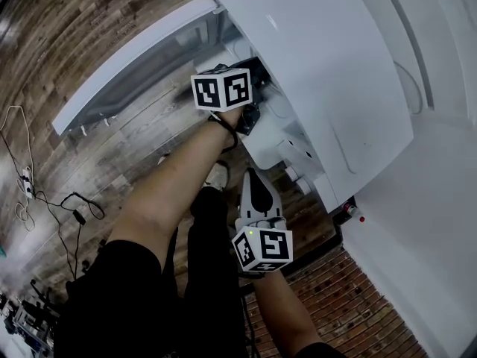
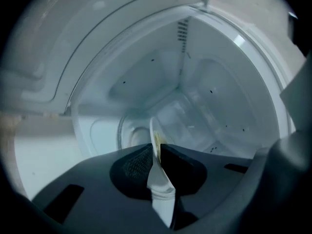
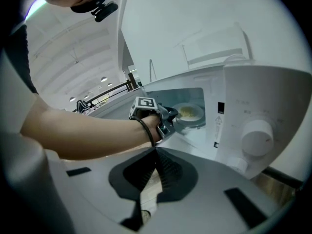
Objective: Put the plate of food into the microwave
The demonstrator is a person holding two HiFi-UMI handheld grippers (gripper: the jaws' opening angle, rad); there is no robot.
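Note:
The white microwave [image 1: 328, 73] stands with its door [image 1: 134, 58] swung open to the left. My left gripper [image 1: 250, 114] reaches into the cavity. In the left gripper view its pads [image 2: 139, 162] press on the rim of a white plate [image 2: 155, 130], seen edge-on, with a bit of yellow food at the pinch. The right gripper view shows that plate [image 3: 190, 113], carrying yellowish food, low inside the cavity with the left gripper [image 3: 171, 117] at its near edge. My right gripper [image 1: 253, 174] hangs back below the microwave's front. Its jaws [image 3: 156, 152] are shut with nothing between them.
The microwave's control panel with a round knob [image 3: 257, 136] is right of the opening. A white surface [image 1: 417, 222] runs along the right. Below are a wood floor with black cables [image 1: 45, 192] at the left and a brick-patterned strip [image 1: 335, 312].

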